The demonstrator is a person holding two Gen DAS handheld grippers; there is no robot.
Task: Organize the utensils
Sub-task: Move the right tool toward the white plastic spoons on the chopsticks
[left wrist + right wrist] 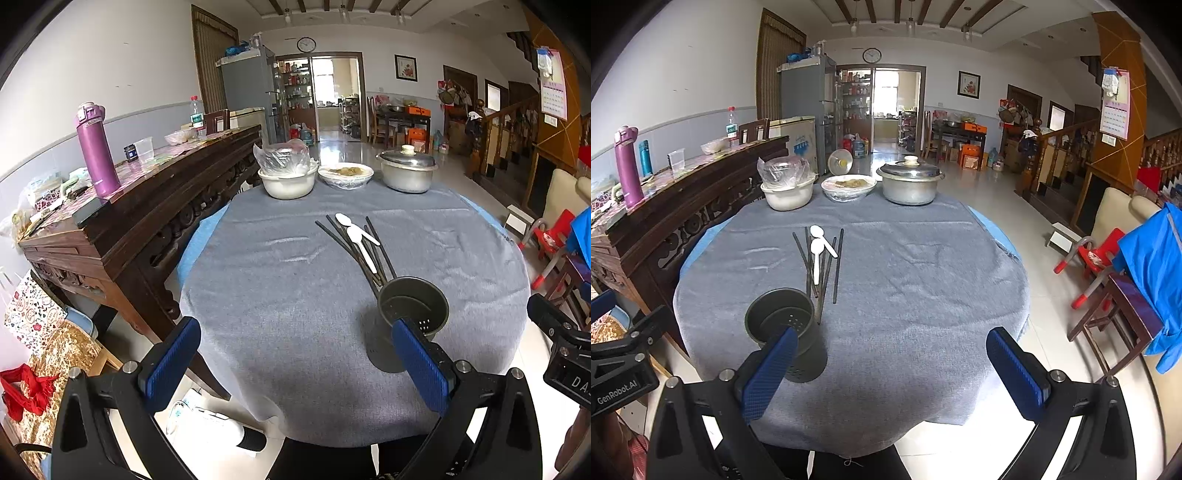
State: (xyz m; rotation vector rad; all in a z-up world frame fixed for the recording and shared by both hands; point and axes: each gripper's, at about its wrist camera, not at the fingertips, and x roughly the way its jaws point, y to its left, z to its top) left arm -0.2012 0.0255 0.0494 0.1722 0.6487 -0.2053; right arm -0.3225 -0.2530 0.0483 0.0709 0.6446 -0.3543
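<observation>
Chopsticks (827, 266) and two white spoons (816, 254) lie fanned on the grey tablecloth (923, 277), at 12 o'clock just behind the dark perforated holder (781, 321), which appears empty. They look light, stiff and smooth, likely to roll or slip, so each is best pinched mid-shaft; the spoons' thin handles seem easiest to grip. Left gripper (295, 365) and right gripper (894, 373) both hover with jaws wide apart, holding nothing.
</observation>
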